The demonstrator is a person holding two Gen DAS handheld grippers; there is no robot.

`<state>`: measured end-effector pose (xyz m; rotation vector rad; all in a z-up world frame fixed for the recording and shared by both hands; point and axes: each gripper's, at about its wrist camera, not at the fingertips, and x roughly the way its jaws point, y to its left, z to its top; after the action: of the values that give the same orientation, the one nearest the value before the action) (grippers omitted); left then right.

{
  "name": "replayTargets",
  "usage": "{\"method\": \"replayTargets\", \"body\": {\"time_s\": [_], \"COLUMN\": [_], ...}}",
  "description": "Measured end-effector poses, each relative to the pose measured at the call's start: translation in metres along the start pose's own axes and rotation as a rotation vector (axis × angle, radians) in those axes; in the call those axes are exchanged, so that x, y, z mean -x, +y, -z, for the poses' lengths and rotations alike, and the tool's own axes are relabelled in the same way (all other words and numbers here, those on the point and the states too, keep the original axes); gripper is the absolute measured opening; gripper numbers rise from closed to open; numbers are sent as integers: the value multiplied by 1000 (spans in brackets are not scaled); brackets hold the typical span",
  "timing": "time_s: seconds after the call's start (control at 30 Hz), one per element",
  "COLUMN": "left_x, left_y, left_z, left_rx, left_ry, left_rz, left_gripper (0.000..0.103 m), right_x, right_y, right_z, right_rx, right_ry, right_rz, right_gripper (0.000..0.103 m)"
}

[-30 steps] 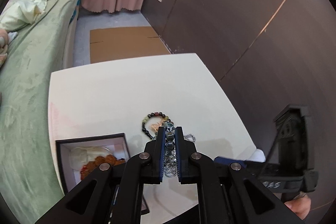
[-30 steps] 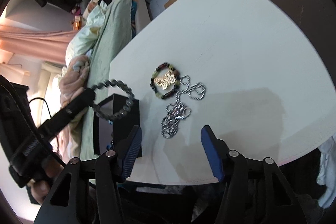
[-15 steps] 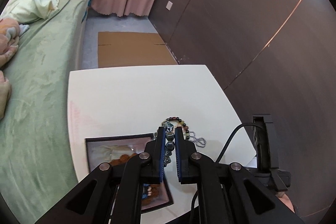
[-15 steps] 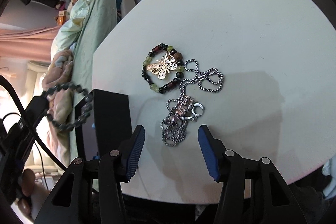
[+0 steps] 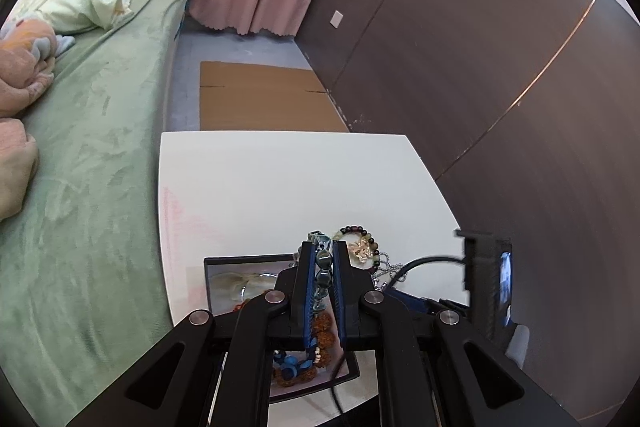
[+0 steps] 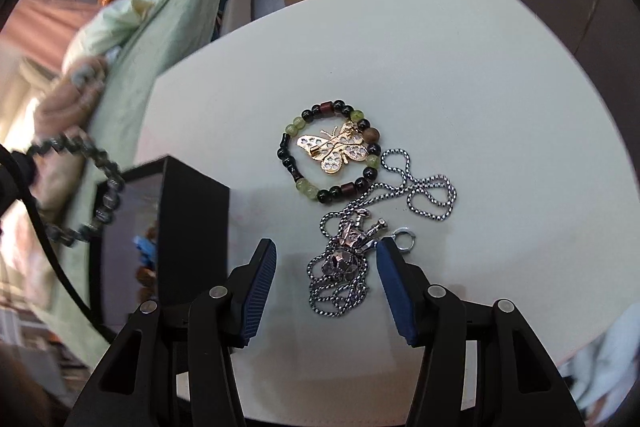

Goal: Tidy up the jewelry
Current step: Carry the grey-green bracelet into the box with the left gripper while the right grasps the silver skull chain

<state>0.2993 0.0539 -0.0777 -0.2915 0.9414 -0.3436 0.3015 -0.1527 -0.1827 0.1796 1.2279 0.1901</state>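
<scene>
My left gripper [image 5: 322, 251] is shut on a dark grey-green bead bracelet [image 5: 323, 269], which hangs above the open black jewelry box [image 5: 244, 261]; the same bracelet [image 6: 100, 195] loops beside the box [image 6: 192, 219] in the right wrist view. Brown and blue beads [image 5: 316, 343] lie in the box. My right gripper [image 6: 326, 251] hangs over the silver chain necklace with a skull pendant [image 6: 348, 259]; its jaws are closing, with the pendant between them and the pads clear of it. A multicoloured bead bracelet [image 6: 296, 125] rings a gold butterfly brooch [image 6: 336, 149] just beyond.
The white table [image 5: 280, 183] ends at a green bed [image 5: 92, 155] on the left and a dark wall [image 5: 500, 87] on the right. Flat cardboard [image 5: 264, 99] lies on the floor beyond. A cable [image 5: 424, 263] runs to the right gripper's body.
My left gripper carried the dark bracelet leftwards, from above the loose jewelry to above the box. My right gripper tipped down and closed in over the silver necklace, its jaws a little narrower.
</scene>
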Motion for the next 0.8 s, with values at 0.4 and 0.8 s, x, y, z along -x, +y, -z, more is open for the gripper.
{"method": "replayTargets", "body": {"time_s": [0.4,0.8], "left_x": [-2,-5], "left_y": [17,34], "left_z": [9,9], "left_rx": [18,89], "left_ry": [51,95], "left_rz": [-27,-11], "left_gripper": [9,42], "right_x": [14,81], "right_y": [10,3], "right_z": [8,1], "right_rx": [50,50], "right_ry": [-28,-213], "right_rz": [-40,-141], "right_gripper": [16,16]}}
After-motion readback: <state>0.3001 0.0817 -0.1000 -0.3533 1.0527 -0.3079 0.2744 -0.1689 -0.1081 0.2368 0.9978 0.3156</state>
